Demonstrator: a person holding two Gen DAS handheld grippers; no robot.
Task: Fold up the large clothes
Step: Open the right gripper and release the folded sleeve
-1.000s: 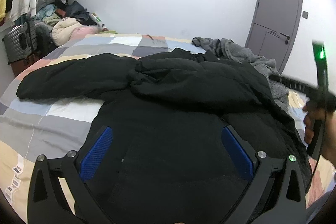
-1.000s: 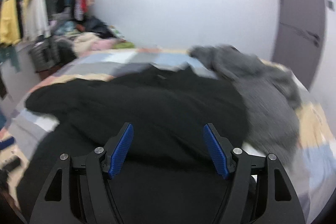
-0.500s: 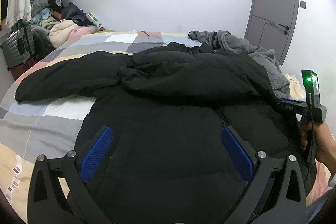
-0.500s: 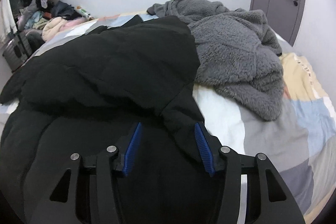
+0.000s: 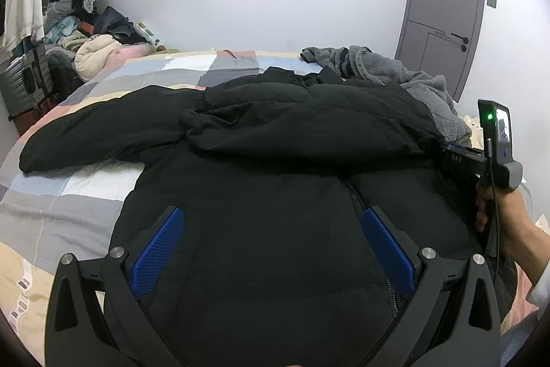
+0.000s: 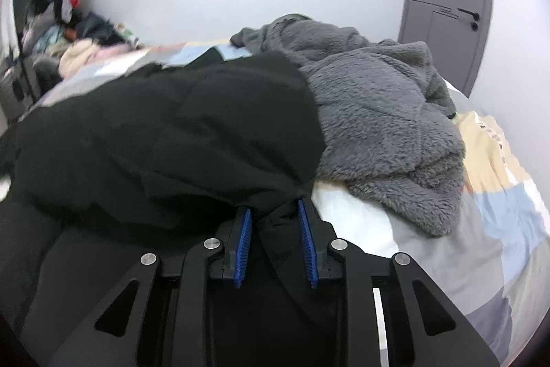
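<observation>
A large black padded jacket (image 5: 268,181) lies spread on the bed, front up, its left sleeve stretched out to the left and its right sleeve folded across the chest. My left gripper (image 5: 271,246) is open and empty, hovering over the jacket's lower front. My right gripper (image 6: 275,226) has its blue pads (image 6: 244,229) narrowed around the jacket's right edge fabric (image 6: 278,215), pinching it. The right gripper's body also shows in the left wrist view (image 5: 495,140), at the jacket's right side.
A grey fleece garment (image 6: 378,105) lies on the bed just right of the jacket. The patchwork bedcover (image 5: 68,195) shows around it. A clothes pile (image 5: 92,50) and a suitcase (image 5: 24,85) stand at the far left; a grey door (image 5: 443,6) is at the back right.
My right gripper moved down to the jacket's right edge and closed its jaws on the fabric. My left gripper stayed open, shifting slightly over the jacket.
</observation>
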